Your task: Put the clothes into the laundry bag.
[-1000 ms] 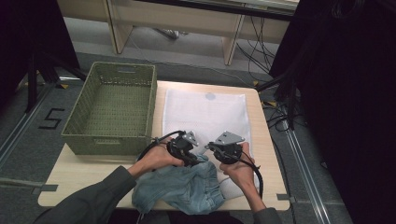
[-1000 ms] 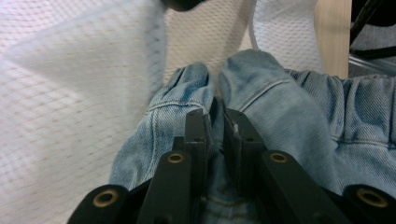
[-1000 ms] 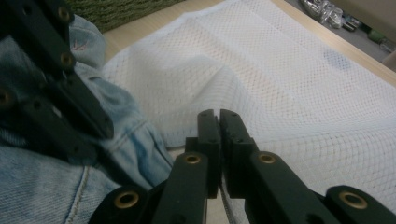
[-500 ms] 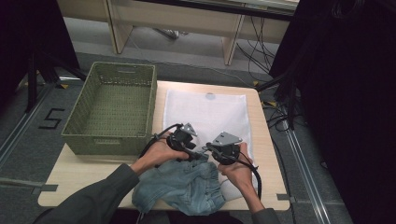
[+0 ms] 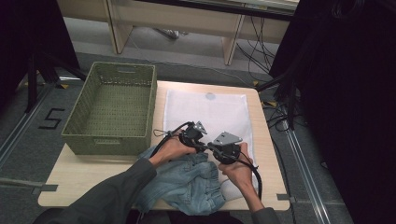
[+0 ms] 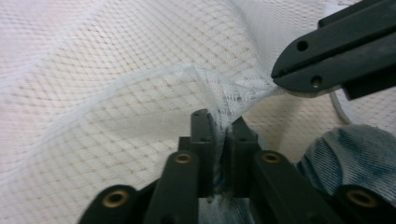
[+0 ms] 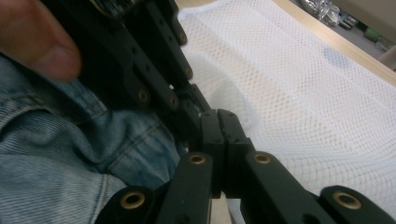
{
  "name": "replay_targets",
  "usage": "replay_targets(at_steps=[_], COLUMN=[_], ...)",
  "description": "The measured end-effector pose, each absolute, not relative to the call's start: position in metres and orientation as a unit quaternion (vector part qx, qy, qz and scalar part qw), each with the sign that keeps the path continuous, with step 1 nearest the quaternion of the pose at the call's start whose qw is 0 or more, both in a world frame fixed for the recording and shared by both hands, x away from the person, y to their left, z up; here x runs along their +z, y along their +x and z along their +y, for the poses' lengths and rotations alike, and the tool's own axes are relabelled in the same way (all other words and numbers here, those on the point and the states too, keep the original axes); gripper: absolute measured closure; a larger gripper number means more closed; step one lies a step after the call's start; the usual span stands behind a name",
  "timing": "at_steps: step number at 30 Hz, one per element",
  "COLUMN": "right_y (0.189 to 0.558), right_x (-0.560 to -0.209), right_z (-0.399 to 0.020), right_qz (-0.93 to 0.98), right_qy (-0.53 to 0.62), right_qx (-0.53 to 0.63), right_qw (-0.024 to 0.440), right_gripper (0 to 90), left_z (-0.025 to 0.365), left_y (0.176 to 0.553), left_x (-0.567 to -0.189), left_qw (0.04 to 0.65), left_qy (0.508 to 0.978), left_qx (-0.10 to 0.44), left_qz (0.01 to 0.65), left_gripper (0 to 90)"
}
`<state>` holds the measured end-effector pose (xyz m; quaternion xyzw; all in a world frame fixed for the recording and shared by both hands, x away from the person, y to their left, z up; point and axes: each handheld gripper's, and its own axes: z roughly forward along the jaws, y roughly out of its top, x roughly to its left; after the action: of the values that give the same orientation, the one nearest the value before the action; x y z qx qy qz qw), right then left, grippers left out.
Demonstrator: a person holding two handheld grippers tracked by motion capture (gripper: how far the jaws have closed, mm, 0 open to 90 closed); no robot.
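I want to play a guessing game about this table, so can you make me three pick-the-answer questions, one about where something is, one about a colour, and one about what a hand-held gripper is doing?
1. Where does the basket stand?
A. on the table's left side
B. on top of the white mesh bag
C. on the floor

2. What colour is the basket?
A. red
B. green
C. blue

3. How are the jaws of the left hand-held gripper?
A. wide open over the jeans
B. shut on the white mesh bag
C. shut on the basket's rim

Answers:
1 A, the high view shows it left of the white mesh bag on the table.
2 B, its woven walls look green.
3 B, the left gripper view shows a fold of mesh pinched between the closed jaws, beside the denim jeans.
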<state>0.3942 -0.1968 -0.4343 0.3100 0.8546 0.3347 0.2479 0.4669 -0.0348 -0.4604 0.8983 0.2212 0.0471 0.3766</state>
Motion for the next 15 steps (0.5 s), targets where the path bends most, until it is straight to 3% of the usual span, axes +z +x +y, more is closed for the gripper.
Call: replay_targets(at_steps=[6, 9, 11, 15], right_y=[0.393, 0.388, 0.382, 0.368], right_x=[-0.43, -0.422, -0.421, -0.423], right_z=[-0.201, -0.206, -0.208, -0.204], right_qz=[0.841, 0.84, 0.84, 0.849], right_qy=[0.32, 0.314, 0.316, 0.319], right_qx=[0.357, 0.375, 0.38, 0.395], right_qw=[0.25, 0.233, 0.223, 0.147], right_gripper=[90.0, 83.2, 75.3, 51.3], left_z=[-0.021, -0.017, -0.015, -0.007], left_y=[0.476, 0.478, 0.478, 0.482], left_x=[-0.453, -0.449, -0.444, -0.434], left_qw=[0.366, 0.381, 0.381, 0.373], left_qy=[0.903, 0.894, 0.895, 0.902], left_qx=[0.053, 0.05, 0.054, 0.063], left_qz=[0.219, 0.232, 0.224, 0.207], left_gripper=[88.4, 88.5, 88.6, 88.6])
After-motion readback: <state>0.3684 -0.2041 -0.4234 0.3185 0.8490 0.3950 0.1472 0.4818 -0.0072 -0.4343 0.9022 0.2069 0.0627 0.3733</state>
